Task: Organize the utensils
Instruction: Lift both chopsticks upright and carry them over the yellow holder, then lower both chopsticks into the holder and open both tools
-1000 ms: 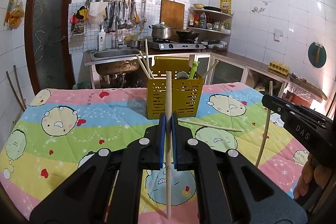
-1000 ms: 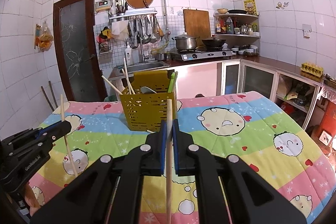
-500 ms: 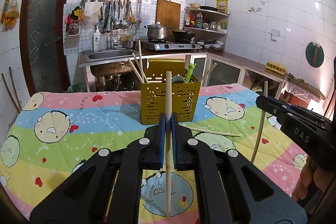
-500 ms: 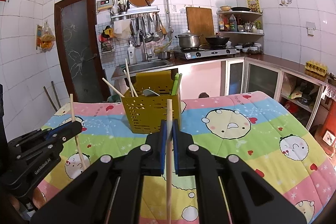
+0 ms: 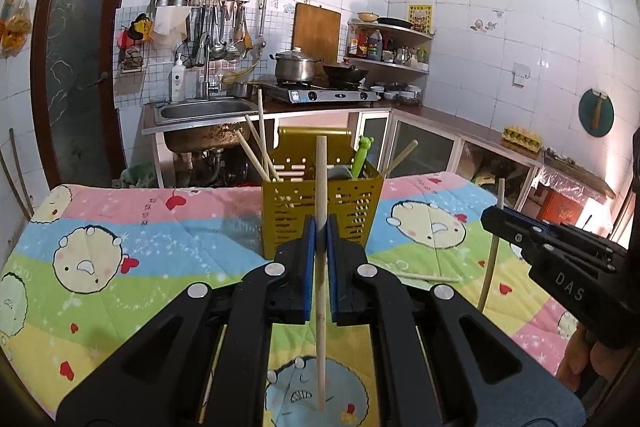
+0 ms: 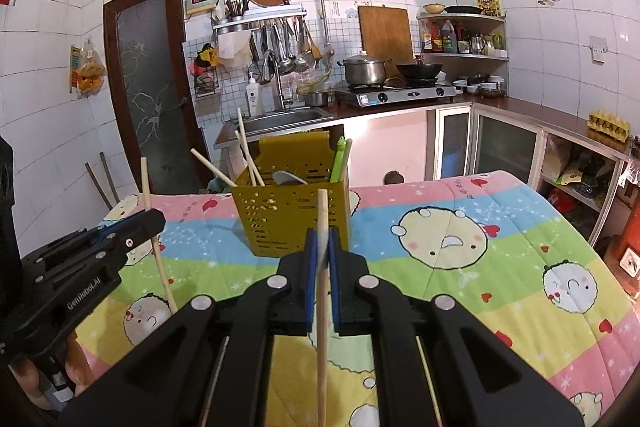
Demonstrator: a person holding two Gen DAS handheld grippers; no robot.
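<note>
1. Your left gripper [image 5: 320, 251] is clamped on an upright chopstick [image 5: 320, 183]; your right gripper [image 6: 321, 259] pinches another chopstick [image 6: 322, 215].
2. The yellow utensil holder [image 5: 320, 203] stands just ahead on the cartoon blanket [image 5: 120, 255].
3. Lift each tip over the rim before releasing.
4. One loose chopstick [image 5: 428, 277] lies beside the holder.

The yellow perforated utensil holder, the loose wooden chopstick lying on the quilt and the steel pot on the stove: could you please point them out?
Yellow perforated utensil holder [image 5: 352, 215], left wrist view, front wall.
Loose wooden chopstick [image 5: 430, 277], left wrist view, mid-shaft.
Steel pot [image 6: 365, 71], right wrist view, side wall.
</note>
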